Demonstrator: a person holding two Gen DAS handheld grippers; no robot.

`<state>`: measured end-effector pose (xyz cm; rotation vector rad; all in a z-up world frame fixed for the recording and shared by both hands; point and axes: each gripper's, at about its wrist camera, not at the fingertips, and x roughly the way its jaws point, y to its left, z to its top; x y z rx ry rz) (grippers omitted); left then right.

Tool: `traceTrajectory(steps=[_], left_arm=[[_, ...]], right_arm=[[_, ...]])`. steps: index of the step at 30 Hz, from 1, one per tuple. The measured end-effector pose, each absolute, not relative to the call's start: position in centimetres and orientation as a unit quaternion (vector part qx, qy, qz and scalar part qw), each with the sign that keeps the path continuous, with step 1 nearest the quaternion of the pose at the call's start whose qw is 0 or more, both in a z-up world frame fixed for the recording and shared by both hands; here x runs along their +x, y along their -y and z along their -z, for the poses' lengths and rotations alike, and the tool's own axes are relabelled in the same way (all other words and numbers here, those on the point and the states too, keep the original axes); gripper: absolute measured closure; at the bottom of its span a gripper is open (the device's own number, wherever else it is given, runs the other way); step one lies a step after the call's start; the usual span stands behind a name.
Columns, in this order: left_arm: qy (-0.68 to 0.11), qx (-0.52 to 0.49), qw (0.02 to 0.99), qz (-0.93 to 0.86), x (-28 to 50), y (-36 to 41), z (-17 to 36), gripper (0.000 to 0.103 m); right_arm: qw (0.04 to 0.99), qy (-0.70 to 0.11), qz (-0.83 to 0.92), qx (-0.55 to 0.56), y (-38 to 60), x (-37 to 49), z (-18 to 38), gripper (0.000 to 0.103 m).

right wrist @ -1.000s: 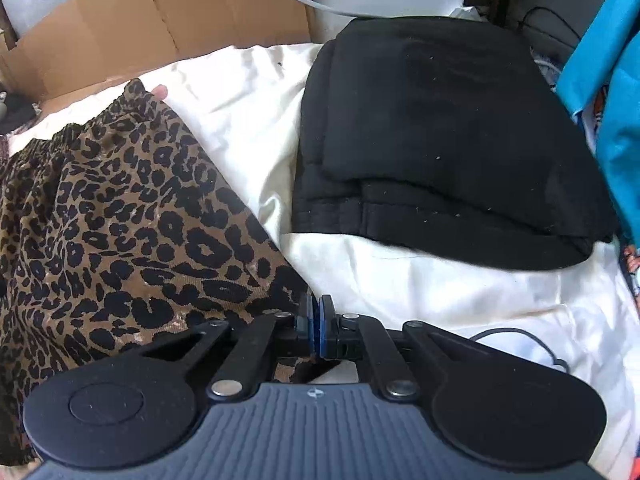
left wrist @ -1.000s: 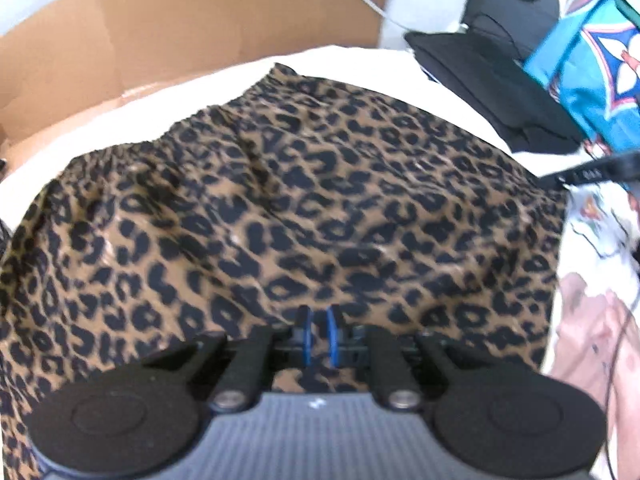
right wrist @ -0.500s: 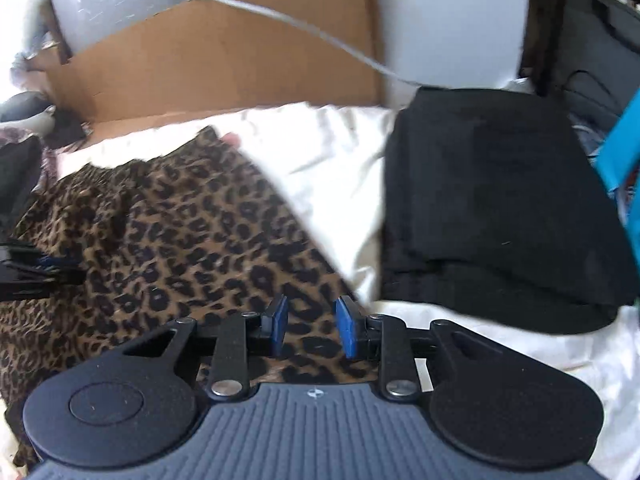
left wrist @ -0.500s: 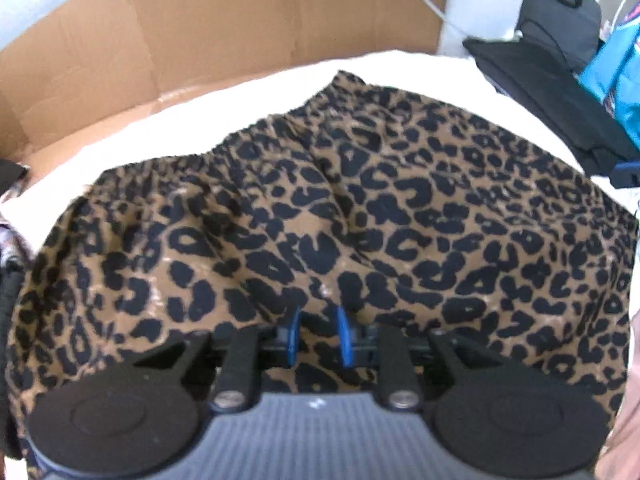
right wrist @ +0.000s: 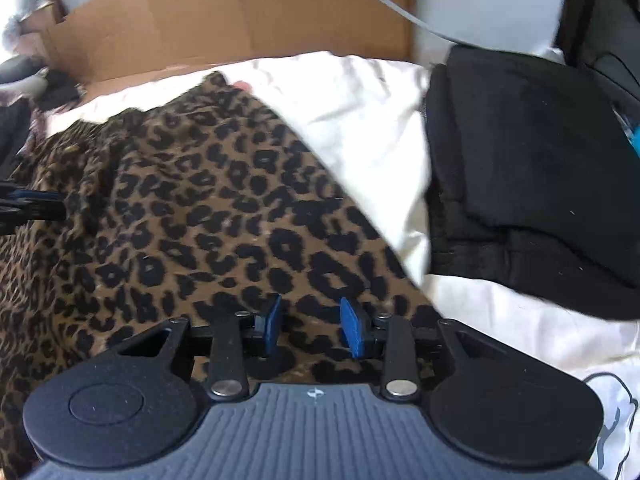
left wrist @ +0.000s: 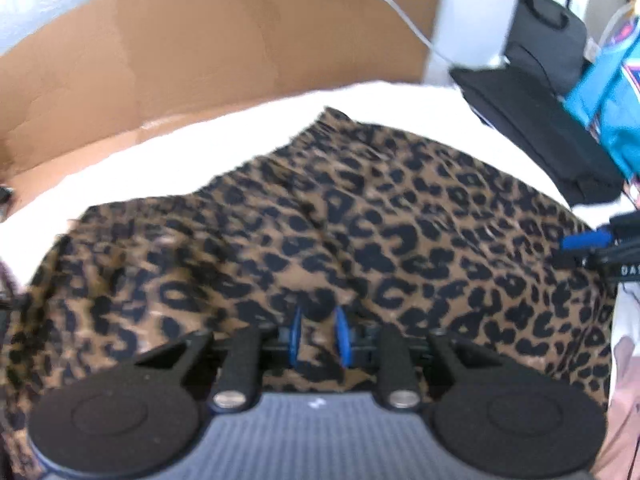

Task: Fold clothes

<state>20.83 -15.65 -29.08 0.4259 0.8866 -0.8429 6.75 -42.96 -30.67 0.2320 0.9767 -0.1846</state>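
Observation:
A leopard-print garment (left wrist: 360, 232) lies spread on the white sheet (left wrist: 224, 136); in the right wrist view this garment (right wrist: 208, 208) fills the left half. My left gripper (left wrist: 319, 336) hovers over its near edge, open, with only fabric showing in the gap below. My right gripper (right wrist: 312, 328) is open wider above the garment's near right corner, holding nothing. Each gripper shows in the other's view: the right gripper (left wrist: 592, 242) at the garment's right edge, the left gripper (right wrist: 32, 204) at its left edge.
A folded black garment (right wrist: 532, 168) lies on the sheet to the right. Brown cardboard (left wrist: 224, 48) stands behind the bed, crossed by a white cable (left wrist: 404, 16). A teal printed item (left wrist: 612, 120) and a dark bag (left wrist: 548, 36) sit at far right.
Both grippers, shut at the garment's near edge a second ago, have opened and let go. The right jaws widened further, and both views lifted and tilted up toward the cardboard.

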Motion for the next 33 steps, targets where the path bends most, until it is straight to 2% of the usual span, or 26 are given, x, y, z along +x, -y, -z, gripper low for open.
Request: traceTrajectory(steps=[4,10,12,14,15,23,29,33], left_arm=[[-0.409,0.194,0.815,0.362,21.9,13.4,28.3,0.082],[-0.442,0.196,0.819,0.31,23.8,11.0,30.6,0.079],[-0.45,0.205,0.813,0.307,23.9,10.7,31.7,0.077],[-0.444,0.212,0.813,0.31,23.5,10.7,32.1,0.078],[-0.439,0.218,0.814,0.31,23.2,10.8,32.2,0.078],[-0.424,0.206,0.824,0.314,22.4,10.1,30.0,0.078],[-0.445,0.187,0.814,0.321,21.5,8.1,28.4,0.078],[-0.469,0.183,0.799,0.33,20.5,6.2,28.3,0.078]], right_arm=[[0.871,-0.47,0.097,0.108,43.5,6.7,31.1,0.064],[0.867,-0.474,0.117,0.104,43.6,6.7,31.0,0.064],[0.867,-0.473,0.116,0.109,43.5,6.5,30.7,0.061],[0.869,-0.468,0.114,0.114,43.4,6.3,30.4,0.049],[0.87,-0.465,0.113,0.114,43.3,6.1,30.2,0.048],[0.884,-0.439,0.096,0.13,42.1,5.1,29.0,0.047],[0.892,-0.431,0.065,0.117,39.3,4.4,28.5,0.04],[0.884,-0.451,0.056,0.113,37.8,4.5,29.1,0.04]])
